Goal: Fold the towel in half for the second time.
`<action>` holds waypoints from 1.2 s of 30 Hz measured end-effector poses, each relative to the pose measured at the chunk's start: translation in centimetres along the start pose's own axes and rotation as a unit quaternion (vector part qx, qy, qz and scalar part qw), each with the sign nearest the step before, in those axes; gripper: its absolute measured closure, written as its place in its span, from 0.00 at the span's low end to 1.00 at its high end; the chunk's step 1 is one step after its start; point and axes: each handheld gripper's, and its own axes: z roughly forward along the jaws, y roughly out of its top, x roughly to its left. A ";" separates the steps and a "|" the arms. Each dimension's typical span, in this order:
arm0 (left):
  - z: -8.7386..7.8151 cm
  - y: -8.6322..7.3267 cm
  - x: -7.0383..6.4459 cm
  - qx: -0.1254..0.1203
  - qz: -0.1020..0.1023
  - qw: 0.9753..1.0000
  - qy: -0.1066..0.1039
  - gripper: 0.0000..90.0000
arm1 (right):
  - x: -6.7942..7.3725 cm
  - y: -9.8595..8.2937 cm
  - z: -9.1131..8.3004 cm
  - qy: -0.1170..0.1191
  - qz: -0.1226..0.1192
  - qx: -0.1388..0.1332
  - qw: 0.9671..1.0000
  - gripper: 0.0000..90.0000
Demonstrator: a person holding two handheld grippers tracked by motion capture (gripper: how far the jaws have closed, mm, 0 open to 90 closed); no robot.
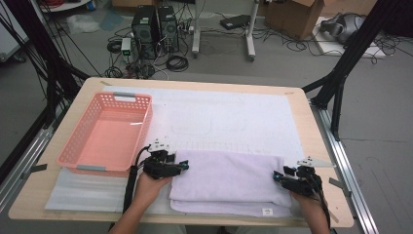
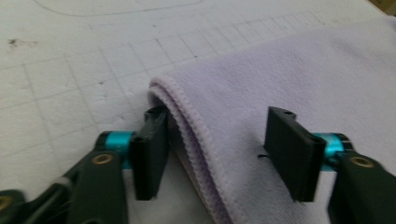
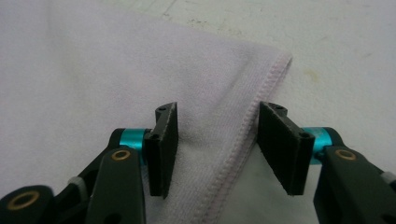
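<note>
A folded lilac towel [image 1: 226,181] lies on the white mat near the table's front edge. My left gripper [image 1: 181,165] is at the towel's left end, open, its jaws astride the layered hem [image 2: 187,135] of the towel [image 2: 299,79]. My right gripper [image 1: 276,177] is at the towel's right end, also open. In the right gripper view its jaws stand on either side of the stitched edge [image 3: 243,135] near the towel's corner [image 3: 283,59]. Neither gripper pinches the cloth.
A pink plastic basket [image 1: 83,131] stands empty at the left of the table. A white gridded mat [image 1: 229,117] covers most of the tabletop. Computers, cables and boxes sit on the floor beyond the far edge.
</note>
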 end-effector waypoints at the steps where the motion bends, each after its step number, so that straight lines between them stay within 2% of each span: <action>1: 0.0 0.0 -0.2 0.003 0.013 1.000 0.009 0.57 | 0.1 0.0 0.0 -0.006 -0.002 0.000 1.000 0.58; 2: 0.0 0.0 -0.2 0.008 0.013 1.000 0.002 0.68 | 0.2 0.1 0.0 -0.010 -0.001 0.003 1.000 0.63; 3: 0.1 0.0 -0.2 0.014 -0.006 1.000 -0.018 0.83 | 0.2 0.2 0.0 -0.001 0.003 0.005 1.000 0.77; 4: 0.1 0.1 -0.4 0.015 -0.009 1.000 -0.010 0.89 | 0.1 0.3 0.0 0.024 0.013 0.009 1.000 0.86; 5: 0.1 0.1 -0.4 0.015 -0.009 1.000 -0.010 0.90 | 0.4 0.4 0.0 0.018 0.010 0.012 1.000 0.88; 6: 0.0 0.3 -0.5 0.014 -0.004 1.000 -0.003 0.91 | 0.6 0.5 0.0 0.014 -0.005 0.013 1.000 0.89; 7: 0.1 0.5 -0.5 -0.002 -0.007 1.000 0.011 0.91 | 0.6 0.7 0.0 0.011 -0.014 0.016 1.000 0.90; 8: 0.1 0.8 -0.5 -0.007 -0.010 1.000 0.016 0.91 | 0.5 0.9 0.0 0.010 -0.015 0.014 1.000 0.91; 10: 0.0 1.5 -0.3 -0.012 -0.011 1.000 0.020 0.91 | 0.1 1.5 0.1 0.003 -0.009 -0.006 1.000 0.91; 12: -0.1 2.5 -0.1 -0.026 -0.016 0.999 0.025 0.91 | -0.3 2.2 0.4 -0.004 0.002 -0.030 1.000 0.91; 14: 0.1 3.6 0.3 -0.033 -0.020 0.999 0.034 0.91 | -0.6 3.2 1.0 -0.012 0.003 -0.042 0.999 0.91; 15: 0.1 3.6 0.3 -0.033 -0.020 0.999 0.034 0.91 | -0.8 3.7 1.4 -0.016 0.005 -0.050 0.999 0.91; 17: 0.5 4.8 1.1 -0.049 -0.027 0.997 0.044 0.91 | -1.0 4.6 2.3 -0.023 0.005 -0.051 0.998 0.91; 20: 1.2 5.8 1.8 -0.058 -0.018 0.997 0.053 0.91 | -1.2 5.9 3.1 -0.035 -0.002 -0.058 0.998 0.91; 23: 2.0 6.4 2.5 -0.058 -0.021 0.996 0.060 0.91 | -1.4 6.8 3.7 -0.044 0.002 -0.067 0.997 0.91; 26: 2.7 6.2 2.7 -0.048 -0.029 0.997 0.060 0.87 | -1.5 7.3 4.4 -0.052 -0.002 -0.057 0.997 0.87; 27: 2.7 6.0 2.7 -0.046 -0.037 0.997 0.054 0.80 | -1.5 7.3 4.7 -0.046 0.003 -0.050 0.998 0.81; 28: 2.7 5.9 2.7 -0.046 -0.048 0.997 0.046 0.67 | -1.5 7.3 4.9 -0.047 0.004 -0.042 0.998 0.71; 29: 2.5 5.7 2.6 -0.049 -0.051 0.997 0.036 0.57 | -1.5 7.2 4.9 -0.047 0.007 -0.040 0.998 0.66; 32: 1.7 5.1 2.1 -0.056 -0.038 0.997 0.025 0.53 | -1.6 6.8 4.2 -0.042 0.006 -0.048 0.998 0.62; 34: 1.4 4.9 1.7 -0.041 -0.025 0.999 0.022 0.51 | -1.6 6.4 3.7 -0.040 0.011 -0.049 0.998 0.62; 36: 1.0 4.6 1.2 -0.049 -0.023 0.998 0.017 0.51 | -1.7 5.8 3.1 -0.033 0.014 -0.050 0.998 0.61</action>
